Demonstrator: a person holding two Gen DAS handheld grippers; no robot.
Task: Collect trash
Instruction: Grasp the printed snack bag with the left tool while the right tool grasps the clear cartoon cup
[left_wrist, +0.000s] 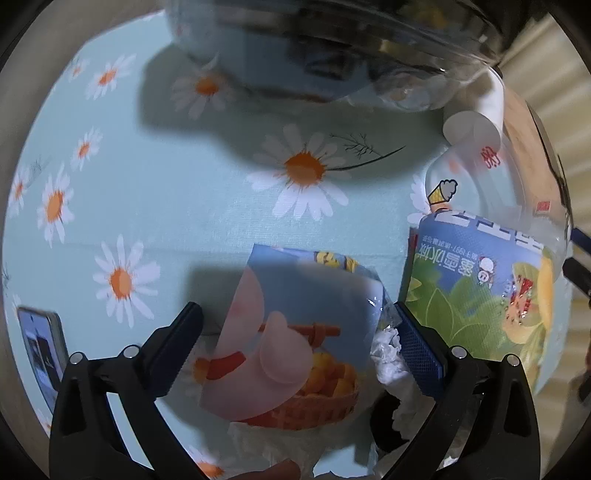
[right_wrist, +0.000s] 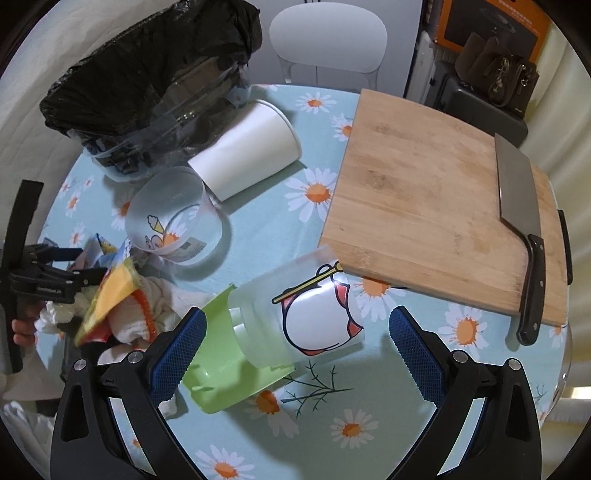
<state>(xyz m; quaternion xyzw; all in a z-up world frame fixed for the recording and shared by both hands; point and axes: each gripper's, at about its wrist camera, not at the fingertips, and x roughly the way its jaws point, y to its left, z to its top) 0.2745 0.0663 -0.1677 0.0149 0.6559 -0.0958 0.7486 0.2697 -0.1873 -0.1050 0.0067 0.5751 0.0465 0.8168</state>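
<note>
Right wrist view: black-lined bin, frosted cup nested in green cup between wide right gripper fingers. Left wrist view only: wide left gripper around snack wrapper.

— What stands around the table?
— A round table under a pale blue daisy tablecloth, and a white chair pushed in at its far side.
— And beyond that?
— An orange box with a brown leather bag on a dark case; cream drapery to the left.
</note>
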